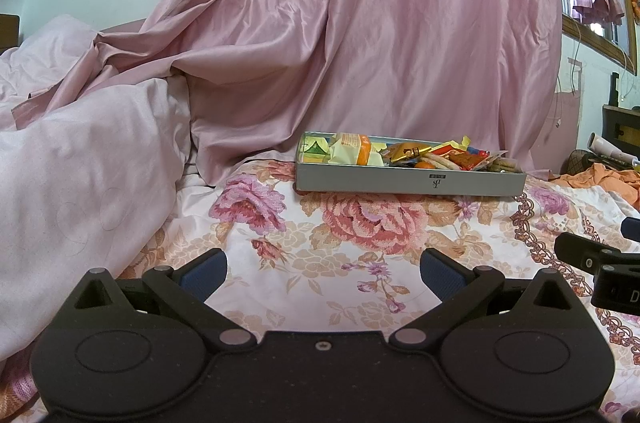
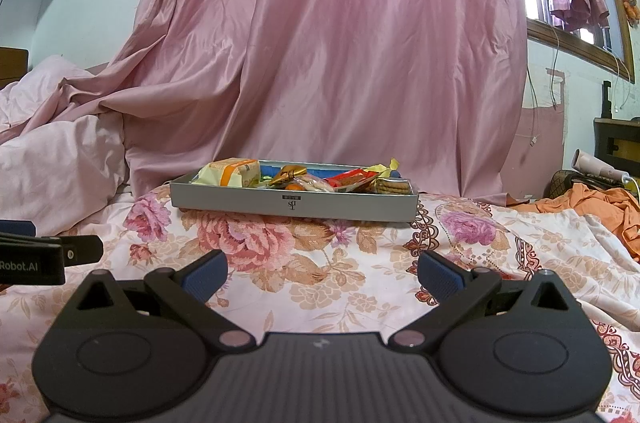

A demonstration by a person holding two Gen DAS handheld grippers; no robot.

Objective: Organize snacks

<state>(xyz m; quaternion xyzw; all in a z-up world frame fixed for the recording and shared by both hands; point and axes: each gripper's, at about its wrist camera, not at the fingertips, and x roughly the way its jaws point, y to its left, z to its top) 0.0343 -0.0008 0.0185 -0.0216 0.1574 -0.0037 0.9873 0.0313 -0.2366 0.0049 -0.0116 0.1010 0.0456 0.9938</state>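
On the near wall of the grey box (image 2: 294, 202) we can read a small dark logo, printed upside down from where we stand, something like "DS" under a tiny block of characters too small to make out. On the body of the left gripper, seen at the left edge of the right wrist view, we read "Robot.AI", with its start cut off by the frame. The snack wrappers carry print, but none of it is legible to us.

We hold both grippers low and level over the floral bedspread (image 1: 352, 223), side by side, pointing toward the box. The left gripper (image 1: 323, 273) has its jaws spread wide with nothing between them; the right gripper (image 2: 323, 273) stands the same, wide apart and empty.

The box sits ahead of both sets of jaws, well apart from them, slightly right of the left gripper's gap and roughly straight ahead of the right one's. In it lie the snacks (image 2: 304, 179): a yellow and orange packet (image 1: 354, 147) at its left, a red wrapper (image 2: 352, 179) and biscuits (image 2: 394, 186) toward its right.
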